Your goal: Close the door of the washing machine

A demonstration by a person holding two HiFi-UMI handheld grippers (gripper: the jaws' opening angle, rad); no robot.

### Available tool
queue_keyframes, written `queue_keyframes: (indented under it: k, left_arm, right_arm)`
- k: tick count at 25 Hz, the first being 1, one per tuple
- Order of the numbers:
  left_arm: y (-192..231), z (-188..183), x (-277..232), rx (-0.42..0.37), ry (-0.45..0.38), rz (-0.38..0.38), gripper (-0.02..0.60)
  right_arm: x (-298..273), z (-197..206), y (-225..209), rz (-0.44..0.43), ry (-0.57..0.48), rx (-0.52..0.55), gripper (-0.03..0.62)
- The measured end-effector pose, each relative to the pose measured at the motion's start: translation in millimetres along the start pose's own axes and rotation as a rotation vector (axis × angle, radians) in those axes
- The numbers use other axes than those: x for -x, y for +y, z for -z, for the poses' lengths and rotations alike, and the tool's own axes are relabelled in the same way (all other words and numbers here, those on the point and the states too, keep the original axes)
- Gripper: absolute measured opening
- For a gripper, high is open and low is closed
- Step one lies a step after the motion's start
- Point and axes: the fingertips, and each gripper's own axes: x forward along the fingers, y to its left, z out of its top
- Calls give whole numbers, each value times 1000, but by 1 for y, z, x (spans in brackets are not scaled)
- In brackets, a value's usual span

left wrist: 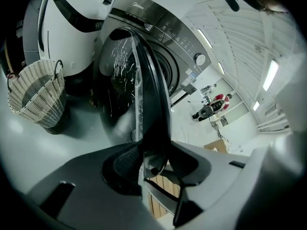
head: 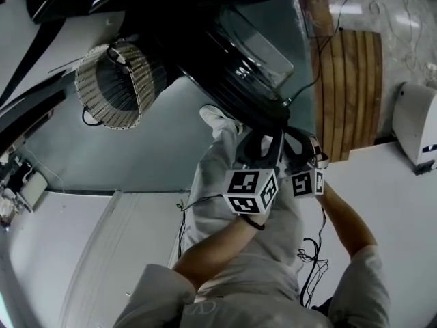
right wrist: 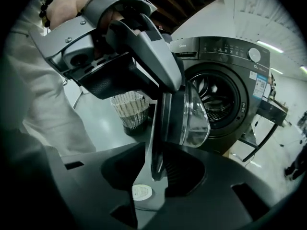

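I have both tools at the open door (head: 239, 67) of the washing machine (right wrist: 225, 80), side by side on its near rim, the left tool (head: 263, 145) just beside the right tool (head: 300, 142). In the left gripper view the door's dark rim stands edge-on between the jaws, which are spread wide; I see a gap at each pad, so nothing is clamped. In the right gripper view the rim also runs down between that tool's jaws, again parted and not pressing, with the rim closer to the right pad and open space on the left. The door's clear glass bowl (right wrist: 192, 114) bulges to the right there, toward the round drum opening (right wrist: 216, 92). The door stands well away from the machine's front, swung fully out toward me. A woven basket (head: 119, 84) sits on the grey floor (head: 136, 156) to the left of the door, near the machine. A slatted wooden panel (head: 348, 80) lies far to the right.
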Motion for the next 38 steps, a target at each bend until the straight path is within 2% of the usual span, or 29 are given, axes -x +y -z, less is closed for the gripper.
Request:
queue_keyframes:
  k: [8, 11, 19, 25, 29, 30, 32, 34, 38]
  left_arm:
    - [-21, -14, -20, 28, -2, 34, 171]
    - [-29, -19, -26, 29, -8, 50, 172]
    - [-53, -37, -49, 3, -18, 108, 175]
    - [-71, -53, -67, -71, -25, 220, 172]
    - [-84, -67, -80, -165, -53, 313, 153]
    - [-84, -71, -83, -186, -66, 336, 136]
    - [-85, -81, -87, -227, -91, 385, 27]
    - [-87, -90, -91, -276, -99, 446, 5]
    - [-102, -104, -96, -407, -92, 572, 3]
  right_arm:
    - [-4, -5, -47, 84, -14, 19, 106]
    - [-2, -2, -58, 117, -29, -6, 87]
    - [2, -3, -103, 148, -37, 4, 83]
    - [3, -7, -141, 146, -61, 50, 87]
    - [2, -7, -171, 139, -49, 80, 93]
    - [1, -7, -177, 132, -49, 92, 94]
    - [-1, -9, -188, 114, -51, 118, 94]
    - [-2, -11, -198, 95, -50, 147, 94]
    - [-3, -13, -218, 56, -38, 194, 92]
